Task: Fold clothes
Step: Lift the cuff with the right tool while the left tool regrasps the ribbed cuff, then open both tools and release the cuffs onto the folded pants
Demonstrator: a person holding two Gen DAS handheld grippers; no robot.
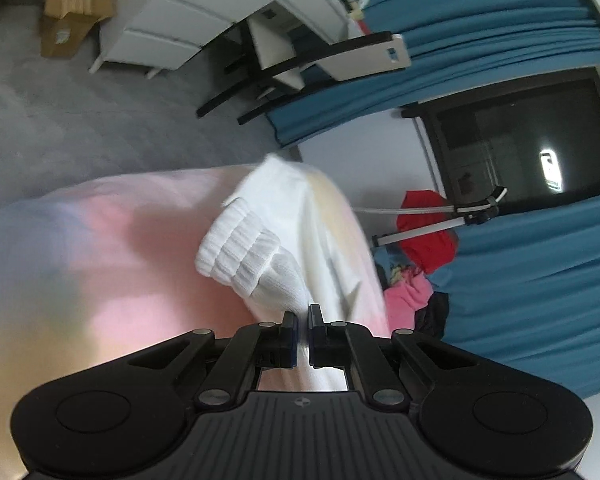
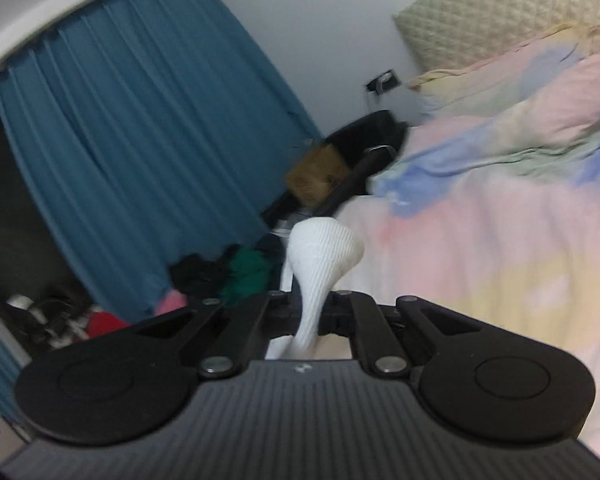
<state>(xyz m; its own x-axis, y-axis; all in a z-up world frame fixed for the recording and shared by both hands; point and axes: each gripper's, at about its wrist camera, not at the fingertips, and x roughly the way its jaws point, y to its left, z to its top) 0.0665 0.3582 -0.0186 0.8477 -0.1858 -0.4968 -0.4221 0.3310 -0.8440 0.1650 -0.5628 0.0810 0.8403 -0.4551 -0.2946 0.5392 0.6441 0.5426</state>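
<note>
white knit garment (image 1: 256,256): soft, ribbed, light by the look of it, and limp. it hangs in folds above the pastel bedspread (image 1: 132,248). expect it to sag and swing wherever you don't support it; nothing fragile, not slippery, the knit should bite well on the pads.

your left gripper (image 1: 303,330) is clenched on a thin edge of it, jaws almost together with fabric pinched between. your right gripper (image 2: 311,312) is clamped on another part (image 2: 320,256), ribbed cloth bunched up and flaring out past the jaws.

best holds, as a judgement: ribbed hems, cuffs or corners, where the knit is doubled and won't stretch out.

hard to read: what kind of garment it is, how much hangs below the grippers, and whether both grips sit on matching corners. both views are motion-blurred. clothes pile (image 1: 416,280) by the blue curtain (image 1: 540,280) is cut off and jumbled; pieces can't be counted.
</note>
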